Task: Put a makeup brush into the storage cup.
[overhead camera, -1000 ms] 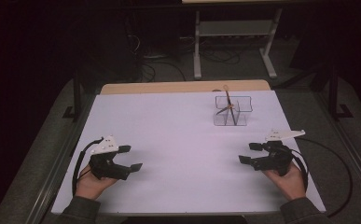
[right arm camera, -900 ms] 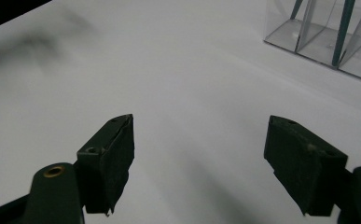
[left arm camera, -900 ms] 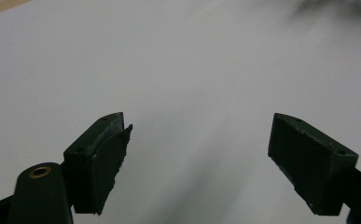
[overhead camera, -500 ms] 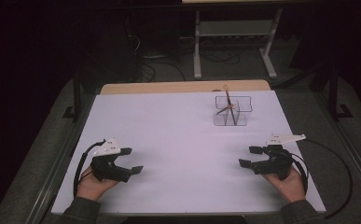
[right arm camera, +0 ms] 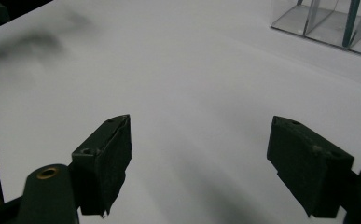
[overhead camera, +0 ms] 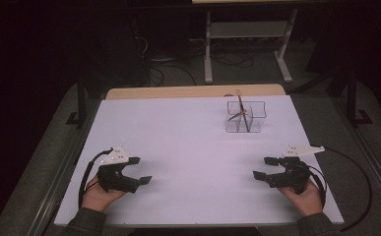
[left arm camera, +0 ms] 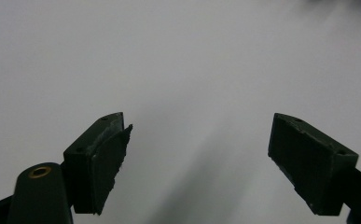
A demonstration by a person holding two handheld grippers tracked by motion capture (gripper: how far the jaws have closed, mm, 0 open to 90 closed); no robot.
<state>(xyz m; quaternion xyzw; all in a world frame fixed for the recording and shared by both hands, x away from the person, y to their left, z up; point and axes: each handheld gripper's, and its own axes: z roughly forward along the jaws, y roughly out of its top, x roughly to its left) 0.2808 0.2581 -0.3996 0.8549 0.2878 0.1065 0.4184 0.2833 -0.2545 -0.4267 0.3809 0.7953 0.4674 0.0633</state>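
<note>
Near edge of the table [overhead camera: 188, 196]: left gripper [overhead camera: 140, 170] sits at the near-left, held in the person's left hand [overhead camera: 97, 196], jaws spread wide, nothing between them. The left gripper view confirms it: both black pads [left arm camera: 104, 161] far apart, only bare white tabletop in the gap. Right gripper [overhead camera: 266, 167] at the near-right, in the right hand [overhead camera: 303, 196], jaws also wide apart and empty; the right gripper view shows the same wide gap over white surface.

Farther back, right of centre and well apart from both grippers: a clear box [overhead camera: 246, 117] with compartments, standing on the table. Thin sticks [overhead camera: 241, 109] lean inside it, crossing; can't tell exactly which compartment each one stands in. In the right gripper view a corner of the box [right arm camera: 327, 23] shows at the top right, with one dark stick upright in it.

Progress, judged from this: nothing gripped, nothing touched, both grippers parked at the near edge. Work looks either not started or between steps. The right gripper is nearer to the box, so a reach forward to the sticks seems the likely remainder. Nothing else lies on the white surface.
</note>
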